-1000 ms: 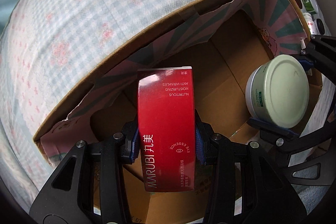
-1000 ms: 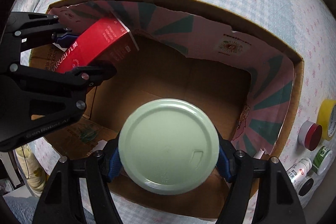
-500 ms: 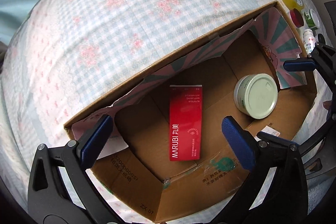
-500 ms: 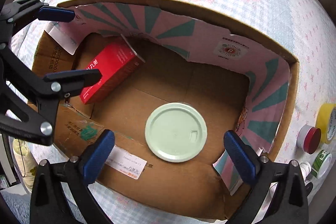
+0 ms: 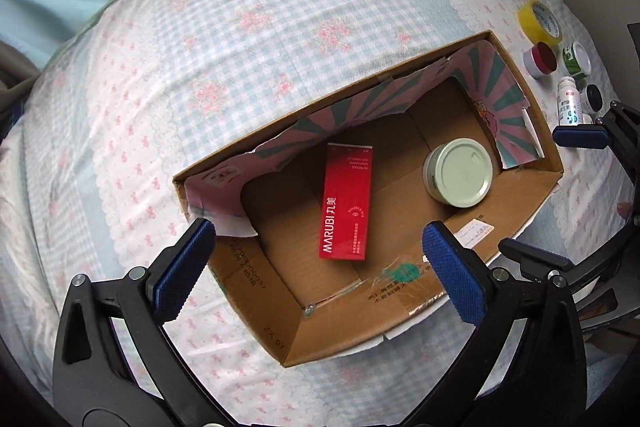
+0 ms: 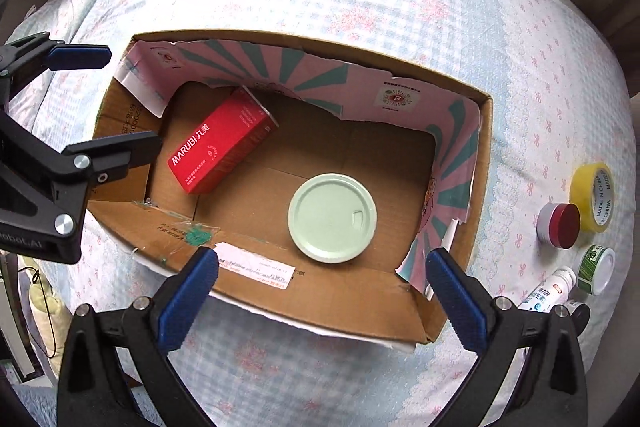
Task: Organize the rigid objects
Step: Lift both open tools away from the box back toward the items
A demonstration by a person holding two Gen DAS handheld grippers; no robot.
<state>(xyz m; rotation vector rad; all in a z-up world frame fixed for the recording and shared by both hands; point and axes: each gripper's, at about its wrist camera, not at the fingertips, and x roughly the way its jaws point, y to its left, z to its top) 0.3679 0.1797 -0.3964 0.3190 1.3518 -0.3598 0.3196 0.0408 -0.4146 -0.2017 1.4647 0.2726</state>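
**Two empty claws above the cardboard box**

In the left wrist view, the left claw [image 5: 316, 267] fills the bottom of the frame. Its two blue pads are spread wide apart and pinch nothing. Just past them, in the middle of the frame, sits an open cardboard box [image 5: 332, 327] on a bed with a blue and pink checked bed cover [image 5: 240, 47]. A red MARUBI carton [image 5: 346, 203] lies flat on the box floor, near the middle. A round tin with a pale green lid [image 5: 458, 173] stands to its right, well apart from the carton. At the right edge of the frame you can see part of the other claw.

In the right wrist view, the right claw [image 6: 322, 291] is at the bottom of the frame, also spread wide with nothing between its pads. The tin is right beyond it.

Outside the box, at the right side of this frame, small things lie on the bed cover: a white bottle [image 6: 548, 293], a green and white jar [image 6: 598, 269], a jar with a red lid [image 6: 560, 225], and farthest a roll of yellow tape [image 6: 594, 197].
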